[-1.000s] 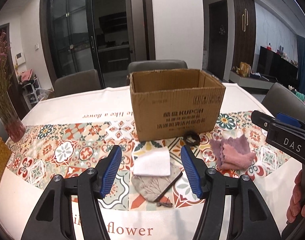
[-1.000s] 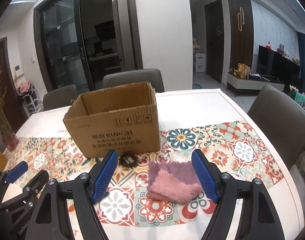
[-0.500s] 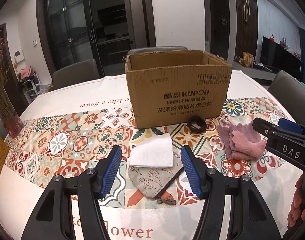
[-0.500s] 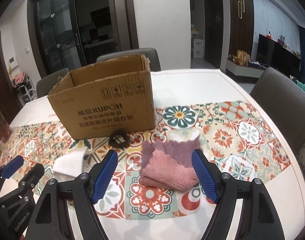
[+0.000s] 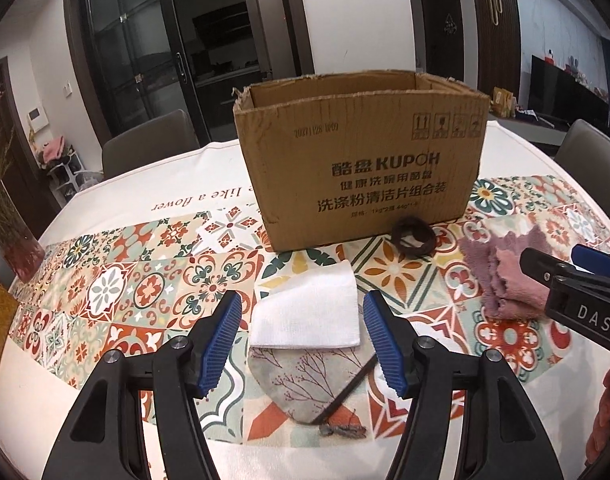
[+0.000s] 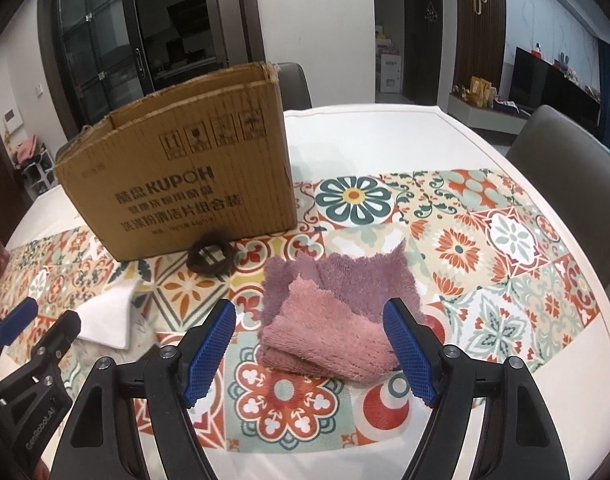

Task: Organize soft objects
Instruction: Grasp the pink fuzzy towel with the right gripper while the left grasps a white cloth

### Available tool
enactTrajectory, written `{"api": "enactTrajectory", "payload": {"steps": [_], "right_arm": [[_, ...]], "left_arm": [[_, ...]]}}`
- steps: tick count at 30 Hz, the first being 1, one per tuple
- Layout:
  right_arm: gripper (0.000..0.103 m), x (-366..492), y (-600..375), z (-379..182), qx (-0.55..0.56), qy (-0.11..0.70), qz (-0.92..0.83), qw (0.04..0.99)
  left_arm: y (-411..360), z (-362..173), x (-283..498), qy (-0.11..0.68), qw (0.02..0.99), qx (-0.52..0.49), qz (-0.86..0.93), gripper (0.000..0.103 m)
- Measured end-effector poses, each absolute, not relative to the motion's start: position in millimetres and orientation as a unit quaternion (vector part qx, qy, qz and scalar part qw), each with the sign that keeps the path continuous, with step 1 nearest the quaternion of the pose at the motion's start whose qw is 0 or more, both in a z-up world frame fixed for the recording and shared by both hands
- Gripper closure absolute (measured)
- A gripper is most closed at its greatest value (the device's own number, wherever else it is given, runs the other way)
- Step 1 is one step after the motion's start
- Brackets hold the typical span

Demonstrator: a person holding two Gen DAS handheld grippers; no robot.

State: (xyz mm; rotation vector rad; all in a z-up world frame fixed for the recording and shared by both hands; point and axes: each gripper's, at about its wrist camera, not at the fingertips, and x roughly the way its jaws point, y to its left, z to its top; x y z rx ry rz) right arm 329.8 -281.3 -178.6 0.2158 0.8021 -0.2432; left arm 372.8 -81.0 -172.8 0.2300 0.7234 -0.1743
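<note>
Two handheld tools hover above a bench (image 6: pixel 385 136) spread with a patterned tile-print cloth, each aimed downward at its own soft thing. The left tool (image 5: pixel 301 340) has its blue-padded jaws apart and empty; a folded white cloth (image 5: pixel 309 312) lies directly ahead between the jaw tips, resting on top of a grey branch-print pouch (image 5: pixel 305 384) whose rounded end and dark cord reach back under the tool. The white cloth's longer side runs across the jaw gap, so it nearly fills the space between the pads. The right tool (image 6: pixel 311 350) also has its jaws apart and empty, with a folded pink and purple fluffy towel (image 6: pixel 337 316) straight ahead between the tips, its pink fold nearest and its purple layer farther away. Each tool is nearer its own item, so no crossing looks necessary. Beyond both tools stands an open cardboard box (image 5: pixel 361 164), the likely destination, with a dark brown hair scrunchie (image 6: pixel 211 256) lying at its foot, ahead and left of the right tool. Nothing stands between either tool and its cloth, though the two tools sit close side by side. A vase of dried flowers (image 5: pixel 9 216) stands far to the left.
</note>
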Motion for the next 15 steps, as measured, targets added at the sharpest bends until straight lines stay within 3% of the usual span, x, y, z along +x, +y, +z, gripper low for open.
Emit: {"api": "enactTrajectory", "payload": {"steps": [15], "right_arm": [[0.026, 350, -281, -216, 0.103, 0.419, -0.12, 0.894]], "left_arm": [[-81, -210, 395, 0.375, 0.917, 0.119, -0.065, 0.039]]}}
